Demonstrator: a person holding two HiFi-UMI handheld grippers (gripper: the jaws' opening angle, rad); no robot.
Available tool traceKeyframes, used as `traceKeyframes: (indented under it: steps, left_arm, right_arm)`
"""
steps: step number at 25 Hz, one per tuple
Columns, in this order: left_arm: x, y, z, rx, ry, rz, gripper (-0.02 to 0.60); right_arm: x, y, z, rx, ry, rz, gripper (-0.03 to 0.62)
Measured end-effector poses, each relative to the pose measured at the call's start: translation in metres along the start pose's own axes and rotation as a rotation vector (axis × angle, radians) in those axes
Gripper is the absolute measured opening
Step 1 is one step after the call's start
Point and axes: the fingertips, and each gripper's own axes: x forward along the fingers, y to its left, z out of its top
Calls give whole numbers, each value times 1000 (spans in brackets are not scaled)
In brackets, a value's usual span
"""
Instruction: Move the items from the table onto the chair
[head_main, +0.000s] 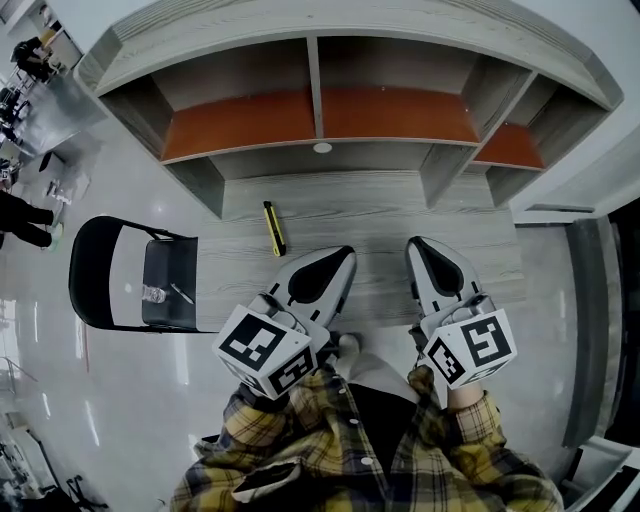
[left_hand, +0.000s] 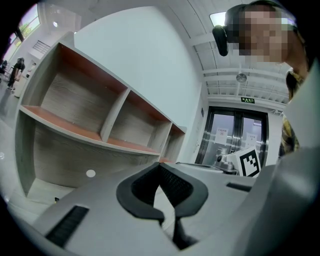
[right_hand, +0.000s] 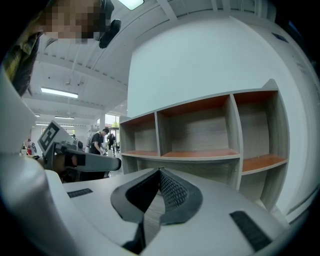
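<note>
Yellow-black knife (head_main: 274, 228) lies near worktop (head_main: 390, 215) back edge. Over front edge: left gripper (head_main: 340, 260), right gripper (head_main: 421, 250), fingers of both closed together, nothing held. Black chair (head_main: 95, 270) beside left edge.

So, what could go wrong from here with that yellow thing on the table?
The yellow tool lies flat and slim on the table; both the left gripper and right gripper are shut, so a reach without opening first would likely shove it. The chair seat holds a small clear item and a pen-like stick; a careless drop might knock them off.
</note>
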Motion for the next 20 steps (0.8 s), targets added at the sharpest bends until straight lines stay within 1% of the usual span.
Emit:
traceKeyframes:
  steps: [4,15,20]
  left_arm:
    - [0,3,2,-2,-9,17,0]
    - [1,8,5,-8,-23,33,0]
    - [-4,9,2,-28,-28,59,0]
  right_arm:
    - [4,1,1,1,-2,13,15]
    - [13,0,1,8,-1,40,15]
    - [13,4,-3,10,10,65,15]
